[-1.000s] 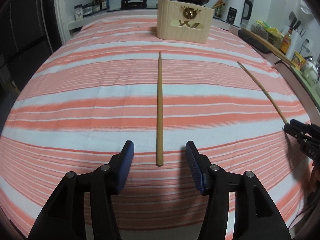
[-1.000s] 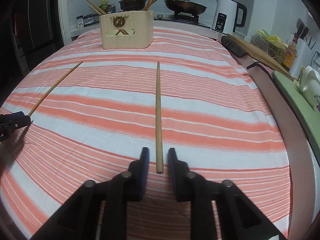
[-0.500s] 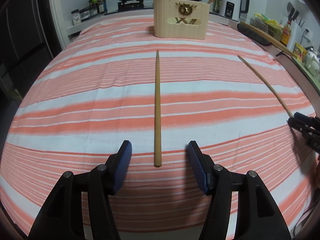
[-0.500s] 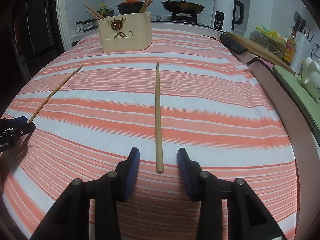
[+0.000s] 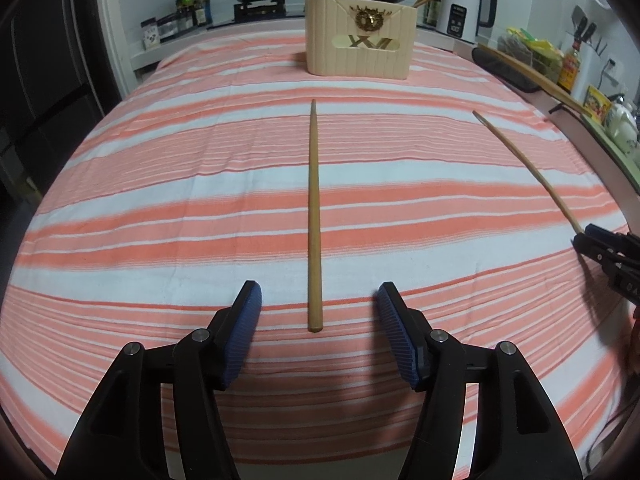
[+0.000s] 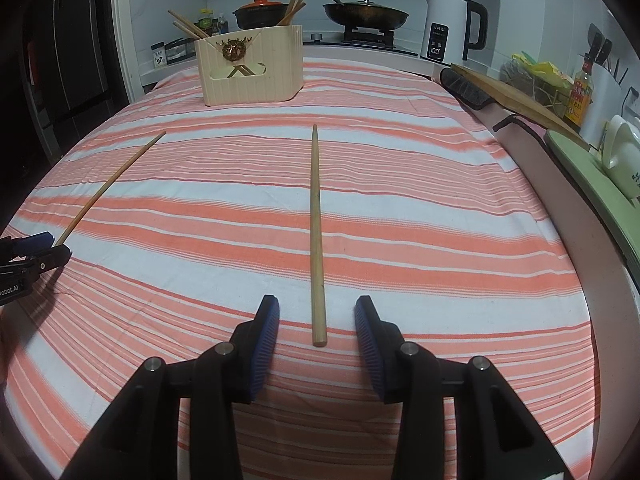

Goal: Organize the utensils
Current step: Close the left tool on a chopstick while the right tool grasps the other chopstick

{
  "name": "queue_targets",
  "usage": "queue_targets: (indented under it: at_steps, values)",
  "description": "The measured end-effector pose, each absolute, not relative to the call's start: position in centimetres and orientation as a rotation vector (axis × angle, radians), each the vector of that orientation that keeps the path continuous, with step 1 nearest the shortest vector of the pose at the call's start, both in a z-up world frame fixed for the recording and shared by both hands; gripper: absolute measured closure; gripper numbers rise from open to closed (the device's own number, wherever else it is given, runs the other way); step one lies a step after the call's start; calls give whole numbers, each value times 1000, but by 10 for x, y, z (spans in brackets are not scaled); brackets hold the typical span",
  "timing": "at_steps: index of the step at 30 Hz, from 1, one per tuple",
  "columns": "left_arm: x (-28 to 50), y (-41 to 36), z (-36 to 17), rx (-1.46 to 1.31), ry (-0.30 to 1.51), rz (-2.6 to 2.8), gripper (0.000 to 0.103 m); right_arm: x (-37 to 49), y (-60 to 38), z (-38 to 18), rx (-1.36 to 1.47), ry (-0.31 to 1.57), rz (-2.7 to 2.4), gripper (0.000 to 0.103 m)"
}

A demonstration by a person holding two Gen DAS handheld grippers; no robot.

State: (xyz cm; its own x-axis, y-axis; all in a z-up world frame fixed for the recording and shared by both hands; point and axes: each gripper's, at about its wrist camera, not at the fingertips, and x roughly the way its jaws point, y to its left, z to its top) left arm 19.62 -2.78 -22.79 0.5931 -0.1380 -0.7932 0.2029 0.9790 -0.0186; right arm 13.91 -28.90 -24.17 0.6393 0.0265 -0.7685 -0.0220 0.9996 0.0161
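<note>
Two wooden chopsticks lie on the striped cloth. In the left wrist view one chopstick [image 5: 314, 216] lies lengthwise ahead of my open, empty left gripper [image 5: 319, 320], its thick end between the fingertips. The other chopstick [image 5: 528, 168] lies to the right, its near end at my right gripper [image 5: 600, 242]. In the right wrist view that chopstick [image 6: 316, 236] lies ahead of my open, empty right gripper [image 6: 317, 326]; the left one [image 6: 108, 186] ends at my left gripper [image 6: 36, 248]. A cream utensil holder [image 5: 358, 38] with several chopsticks stands at the far end, also in the right wrist view [image 6: 250, 66].
The table carries a red and white striped cloth [image 5: 180, 184]. Behind it are a stove with a red-lidded pot [image 6: 260, 10] and a pan [image 6: 366, 12], a white kettle [image 6: 454, 34], and bottles. A wooden board [image 6: 512, 94] and a green tray [image 6: 592, 172] lie along the right side.
My right gripper has opened from nearly shut to wide. Both grippers have drawn back slightly from the chopsticks' thick ends. The chopsticks have not moved.
</note>
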Motion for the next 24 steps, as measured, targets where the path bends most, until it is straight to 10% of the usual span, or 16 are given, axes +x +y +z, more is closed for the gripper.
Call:
queue_targets:
  at_steps: [16, 21, 24]
  values:
    - [188, -21, -227, 87, 919, -209, 43, 135, -292, -241, 6, 879, 61, 62]
    - [186, -22, -227, 86, 901, -216, 75, 133, -292, -241, 15, 874, 53, 64]
    - [189, -24, -226, 93, 888, -222, 98, 135, -295, -241, 17, 873, 38, 95]
